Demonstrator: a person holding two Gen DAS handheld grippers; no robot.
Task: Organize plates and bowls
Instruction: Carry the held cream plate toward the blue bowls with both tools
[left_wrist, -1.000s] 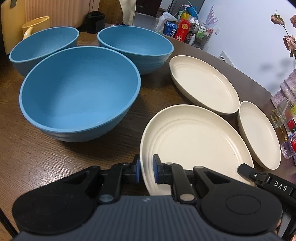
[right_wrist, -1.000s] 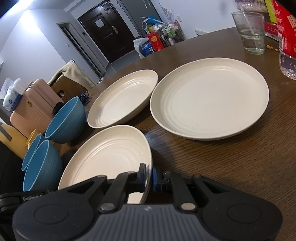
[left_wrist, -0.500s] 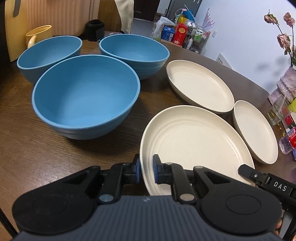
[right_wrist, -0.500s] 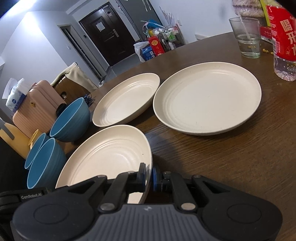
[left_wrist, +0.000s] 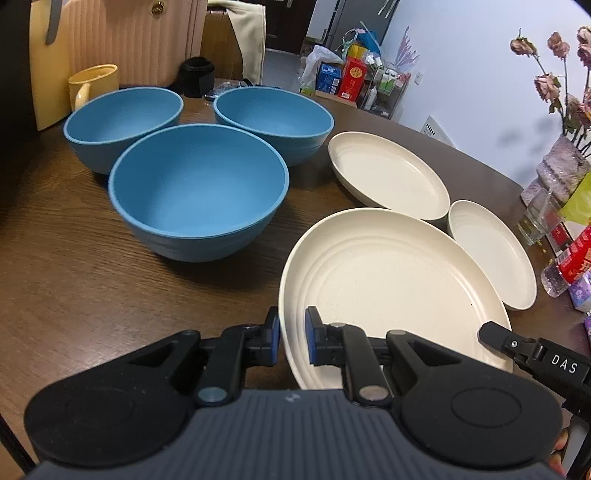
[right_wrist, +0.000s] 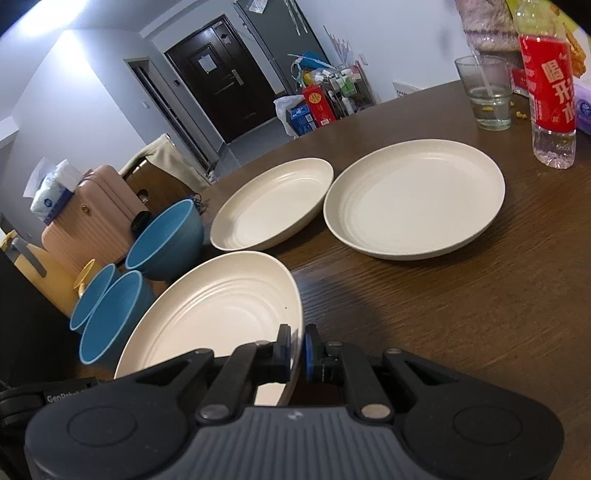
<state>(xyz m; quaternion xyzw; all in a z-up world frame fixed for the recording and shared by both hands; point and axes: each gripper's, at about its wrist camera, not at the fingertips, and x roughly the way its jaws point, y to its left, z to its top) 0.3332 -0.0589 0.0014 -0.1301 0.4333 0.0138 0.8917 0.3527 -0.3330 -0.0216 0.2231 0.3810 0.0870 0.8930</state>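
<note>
Wooden counter (left_wrist: 74, 295): left gripper (left_wrist: 291, 341) and right gripper (right_wrist: 294, 350) both pinch one cream plate (left_wrist: 388, 280) rim; uneven lifting could slip it

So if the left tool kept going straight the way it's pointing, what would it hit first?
The left tool is shut on the near rim of the held cream plate. Straight ahead lies that plate's own surface; beyond it, probably the wooden table between the nearest blue bowl and the far cream plate, though depth is unclear.

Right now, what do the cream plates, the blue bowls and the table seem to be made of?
Held cream plate: matte speckled surface, thin rim; likely wheat-straw plastic or melamine, not certain. Blue bowls: same matte, ribbed look, probably plastic. Table: dark brown wood grain, possibly veneer.
</note>
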